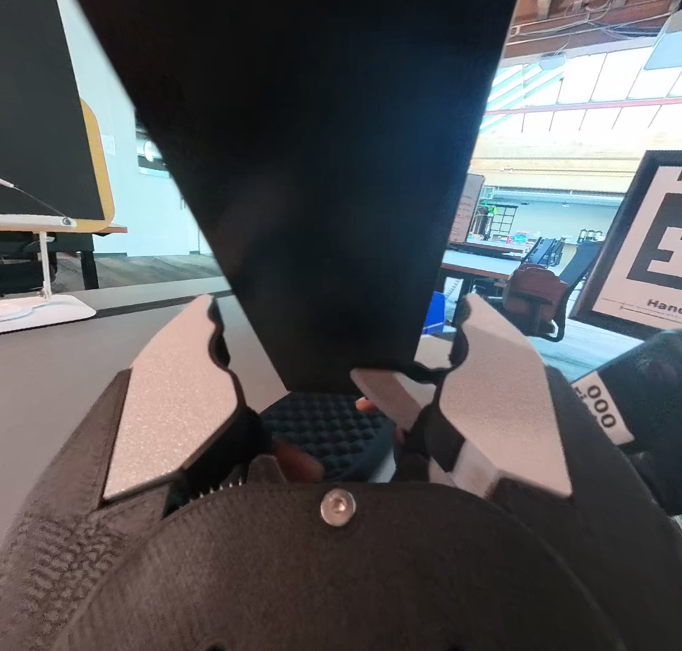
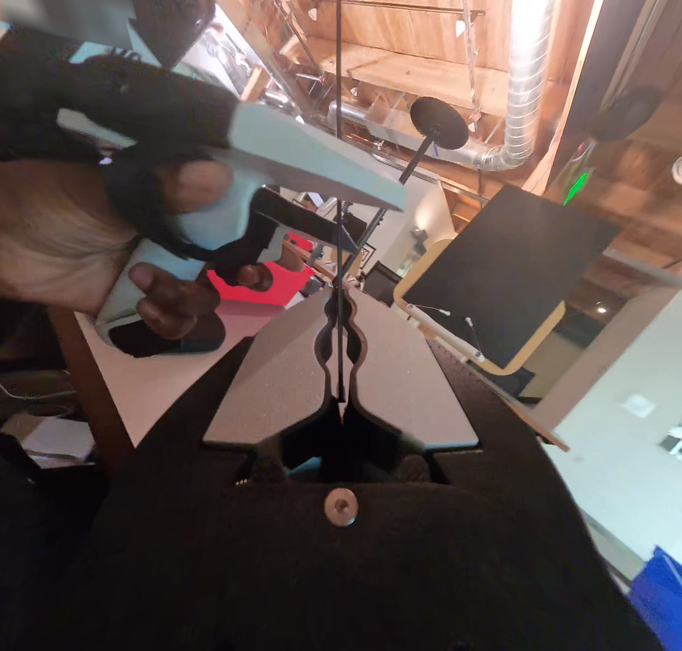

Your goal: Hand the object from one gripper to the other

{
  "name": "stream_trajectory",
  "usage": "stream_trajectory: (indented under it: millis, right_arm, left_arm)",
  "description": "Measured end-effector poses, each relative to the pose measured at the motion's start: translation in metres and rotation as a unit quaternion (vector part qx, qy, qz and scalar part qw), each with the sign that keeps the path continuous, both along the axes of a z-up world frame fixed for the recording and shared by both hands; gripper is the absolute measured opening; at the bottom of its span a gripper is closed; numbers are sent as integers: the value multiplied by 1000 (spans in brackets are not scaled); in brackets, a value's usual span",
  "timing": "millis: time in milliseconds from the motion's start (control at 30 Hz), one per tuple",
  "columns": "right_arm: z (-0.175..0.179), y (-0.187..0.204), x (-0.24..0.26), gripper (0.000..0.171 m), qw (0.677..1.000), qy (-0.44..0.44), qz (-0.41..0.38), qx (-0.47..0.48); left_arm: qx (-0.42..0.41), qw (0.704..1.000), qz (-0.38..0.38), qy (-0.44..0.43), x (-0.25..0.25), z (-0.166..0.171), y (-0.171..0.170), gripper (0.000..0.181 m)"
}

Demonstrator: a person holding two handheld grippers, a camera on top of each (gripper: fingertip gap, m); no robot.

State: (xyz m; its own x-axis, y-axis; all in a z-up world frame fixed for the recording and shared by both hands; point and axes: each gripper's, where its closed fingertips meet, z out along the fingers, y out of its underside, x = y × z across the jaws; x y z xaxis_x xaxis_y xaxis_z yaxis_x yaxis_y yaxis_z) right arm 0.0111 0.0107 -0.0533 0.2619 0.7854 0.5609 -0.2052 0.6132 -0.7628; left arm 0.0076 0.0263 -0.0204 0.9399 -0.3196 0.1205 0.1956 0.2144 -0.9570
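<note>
Left wrist view: from behind left gripper (image 1: pixel 339 338), facing level across table (image 1: pixel 73 367), black panel (image 1: pixel 295 153) very near the lens.
Right wrist view: from behind right gripper (image 2: pixel 340 301), tilted up toward ceiling duct (image 2: pixel 516 116).
Shared: the panel, edge-on in right view (image 2: pixel 338 190); left gripper (image 2: pixel 324 212) beside it.

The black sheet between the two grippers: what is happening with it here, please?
A person holds one gripper in each hand. The right gripper is shut on the thin black sheet, which its own view shows edge-on as a dark line. The left gripper is open, with its fingers spread on either side of the sheet and not clamping it. At this moment only the right gripper has the sheet.
</note>
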Motion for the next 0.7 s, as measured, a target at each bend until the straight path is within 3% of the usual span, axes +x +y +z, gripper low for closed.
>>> stream_trajectory:
  millis: [100, 233, 300, 367, 433, 533, 633, 700]
  right_arm:
    - [-3, -5, -2, 2, 1000, -3, -5, 11]
    - [-4, -13, -3, 4, 1000, -5, 24, 14]
    - [-6, -25, -3, 15, 996, -16, 87, 2]
    - [-1, -42, 5, 30, 978, -19, 207, -37]
    - [14, -46, 20, 41, 944, -3, 313, -100]
    - [30, -16, 26, 48, 888, 0, 381, -258]
    - [18, -10, 23, 64, 777, -94, 474, -403]
    - [8, -23, 25, 64, 696, -153, 537, -452]
  left_arm:
    - [26, 1000, 0, -10, -1, 6, -4, 93]
    - [29, 999, -35, -6, -1, 5, -10, 90]
    - [25, 998, -62, -5, 1, 5, -15, 90]
    - [33, 995, -91, 3, 3, 7, -22, 90]
    - [34, 991, -127, 11, 5, 8, -31, 90]
    - [50, 969, -238, 32, 22, 10, -55, 89]
    - [67, 936, -344, 45, 40, 11, -80, 92]
    - [76, 909, -407, 42, 50, 9, -95, 90]
